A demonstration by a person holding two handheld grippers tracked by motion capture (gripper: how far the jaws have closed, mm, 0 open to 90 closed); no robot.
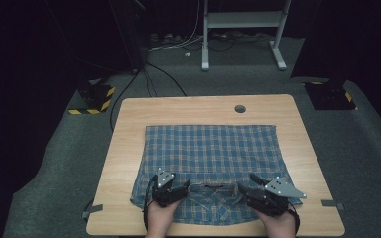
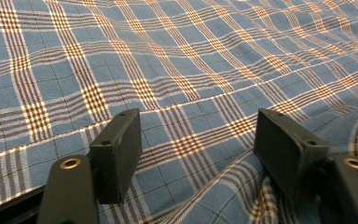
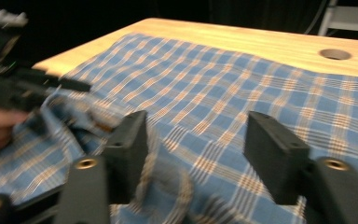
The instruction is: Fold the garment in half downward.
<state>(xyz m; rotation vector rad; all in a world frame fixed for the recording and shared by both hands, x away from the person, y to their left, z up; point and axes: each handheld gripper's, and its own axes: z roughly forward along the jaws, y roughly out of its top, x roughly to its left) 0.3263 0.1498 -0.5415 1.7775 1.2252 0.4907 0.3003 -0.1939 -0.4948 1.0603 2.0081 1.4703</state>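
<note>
A blue plaid shirt (image 1: 211,153) lies spread flat on the wooden table (image 1: 129,119), its collar (image 1: 213,191) at the near edge between my two grippers. My left gripper (image 1: 182,188) hovers low over the shirt's near left part, and its jaws stand open over the plaid cloth (image 2: 168,70) with nothing pinched between them (image 2: 198,128). My right gripper (image 1: 243,191) is just right of the collar, open too, with rumpled fabric (image 3: 168,186) lying below its jaws (image 3: 196,128). The right gripper view also catches the left gripper (image 3: 28,86) and the hand holding it.
A round cable hole (image 1: 240,108) sits near the table's far edge. Bare wood borders the shirt on every side. Behind the table stand white desk legs (image 1: 206,39), cables on the floor, and black bases with yellow stripes (image 1: 96,99).
</note>
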